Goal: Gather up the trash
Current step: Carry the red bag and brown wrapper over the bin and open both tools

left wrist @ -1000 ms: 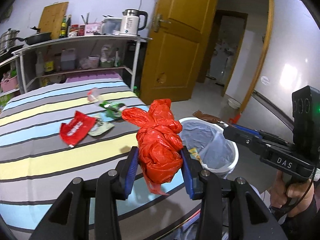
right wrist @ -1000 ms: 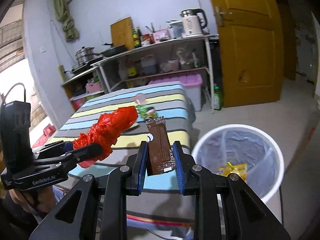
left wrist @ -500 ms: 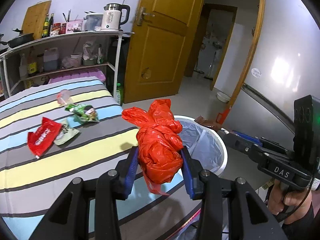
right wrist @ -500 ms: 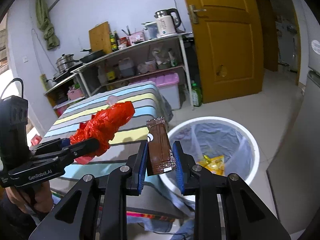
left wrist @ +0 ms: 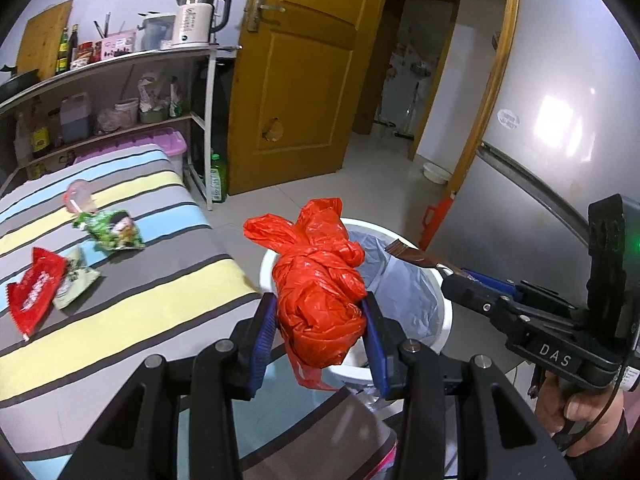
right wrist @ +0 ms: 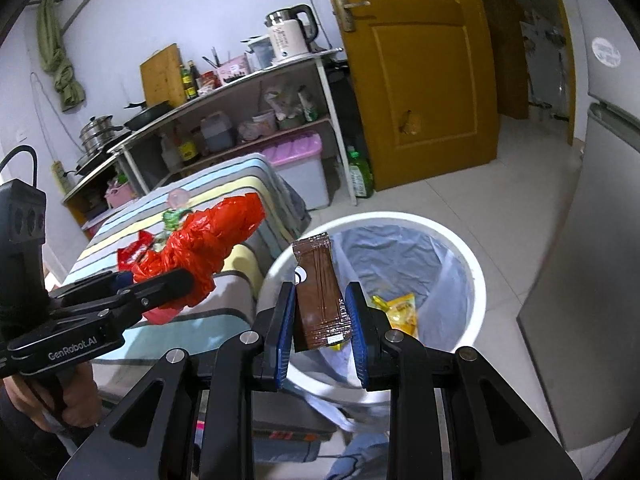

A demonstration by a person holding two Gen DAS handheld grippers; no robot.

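Observation:
My left gripper point(left wrist: 320, 332) is shut on a crumpled red plastic bag point(left wrist: 316, 296), held at the near rim of the white trash bin point(left wrist: 436, 332). My right gripper point(right wrist: 320, 320) is shut on a brown wrapper point(right wrist: 318, 296), upright over the bin's point(right wrist: 472, 276) left rim. In the right wrist view the red bag point(right wrist: 208, 248) hangs over the bed's edge. Inside the bin's liner lies a yellow packet point(right wrist: 400, 308). On the striped bed point(left wrist: 120, 308) remain a red wrapper point(left wrist: 34, 292), a pale wrapper point(left wrist: 76, 280), a green packet point(left wrist: 114, 232) and a pink lollipop point(left wrist: 78, 196).
A shelf unit point(left wrist: 152, 92) with a kettle point(left wrist: 196, 16), bottles and pans stands behind the bed. A wooden door point(left wrist: 304, 72) is open to a hallway. A grey fridge point(right wrist: 592, 280) stands right of the bin. A green bottle point(right wrist: 358, 176) and a lidded box point(right wrist: 300, 164) sit on the floor.
Both grippers have moved right and down, off the bed toward the bin, each keeping its hold. The bin now fills more of the right wrist view.

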